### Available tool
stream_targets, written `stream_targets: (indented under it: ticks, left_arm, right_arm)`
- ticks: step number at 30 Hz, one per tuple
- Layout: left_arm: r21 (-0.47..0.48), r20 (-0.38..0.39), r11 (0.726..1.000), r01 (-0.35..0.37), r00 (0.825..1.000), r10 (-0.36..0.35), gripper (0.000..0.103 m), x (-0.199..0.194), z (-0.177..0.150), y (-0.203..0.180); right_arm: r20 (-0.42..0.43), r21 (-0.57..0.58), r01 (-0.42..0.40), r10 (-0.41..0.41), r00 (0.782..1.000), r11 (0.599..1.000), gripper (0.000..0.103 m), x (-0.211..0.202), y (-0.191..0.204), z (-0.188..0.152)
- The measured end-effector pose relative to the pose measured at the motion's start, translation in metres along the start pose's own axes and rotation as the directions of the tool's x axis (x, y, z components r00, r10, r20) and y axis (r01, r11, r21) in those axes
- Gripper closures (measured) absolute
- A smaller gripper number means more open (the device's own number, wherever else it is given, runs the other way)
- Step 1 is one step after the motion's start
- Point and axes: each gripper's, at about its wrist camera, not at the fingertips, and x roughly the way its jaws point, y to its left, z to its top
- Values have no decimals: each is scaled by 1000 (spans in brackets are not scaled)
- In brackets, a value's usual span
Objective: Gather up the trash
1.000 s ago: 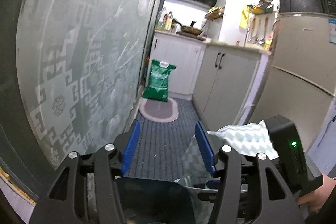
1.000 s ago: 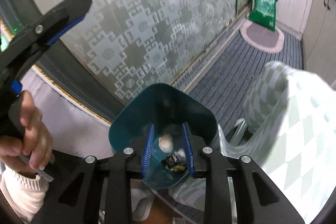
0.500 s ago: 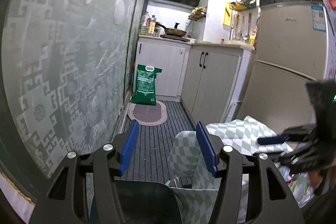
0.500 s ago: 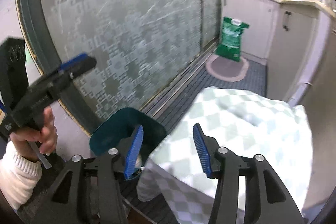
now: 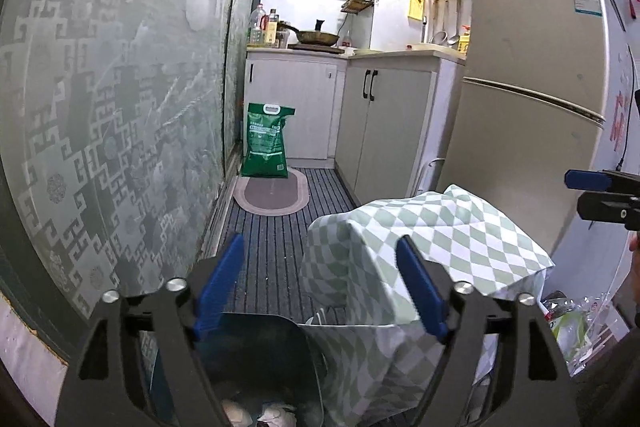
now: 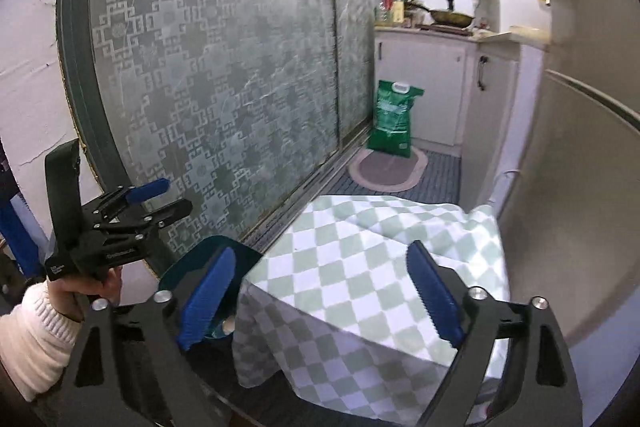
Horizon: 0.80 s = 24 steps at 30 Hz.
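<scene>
Since a second ago, the right claw (image 6: 320, 297) has left the teal dustpan (image 6: 208, 259); its jaws were then narrow around the pan's rear with scraps between them, and now they are opening, wide, with nothing gripped. The left claw (image 5: 320, 285) is likewise opening and stands wider than before, nothing pressed between its blue pads (image 5: 220, 283). The checked cloth (image 5: 432, 243), earlier only partly in the left view, now fills the right half of both views.

Pose: both claws point forward and somewhat downward along the kitchen aisle. In the right wrist view the left claw appears at the left edge, held by a hand (image 6: 86, 285) in a white knitted sleeve (image 6: 32, 339), beside the frosted sliding door (image 6: 208, 87). In the left wrist view the tip of the right claw enters from the right edge, level with the fridge (image 5: 532, 99).

The trash (image 5: 256, 417), pale crumpled pieces, lies in the dustpan directly beneath the left claw; only the left view shows it clearly. The right view shows the pan's rim beside the cloth-covered surface. The left view alone shows clear plastic bags (image 5: 576, 319) at lower right. The green sack (image 5: 266, 141) and oval mat (image 5: 272, 191) appear in both.
</scene>
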Motion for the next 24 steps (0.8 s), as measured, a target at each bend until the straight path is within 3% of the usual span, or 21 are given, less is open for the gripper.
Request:
stream_targets:
  ticks: [1,4,12,24]
  left_arm:
    - [4,8,1000,2,1000,-2,7,-2,0,-3]
    - [2,27,1000,-7,1000,7,3,-9,1,-12]
    - [1,-9,1000,8,1000,-8,3,-7,2,-25]
    - [-12,-15,999,-40,999,40,3,-3,4,-26]
  right_arm:
    - [9,4,11,-11,1000,1000,10,-5,-3,-3]
    - [31,9,45,-45,999,999,3,-18,-7,-9]
    - [65,-30,91,-89,994,995,3,-35,-6,-20]
    - [69,-4,111,-111,991,994,3,-45,-12,-27]
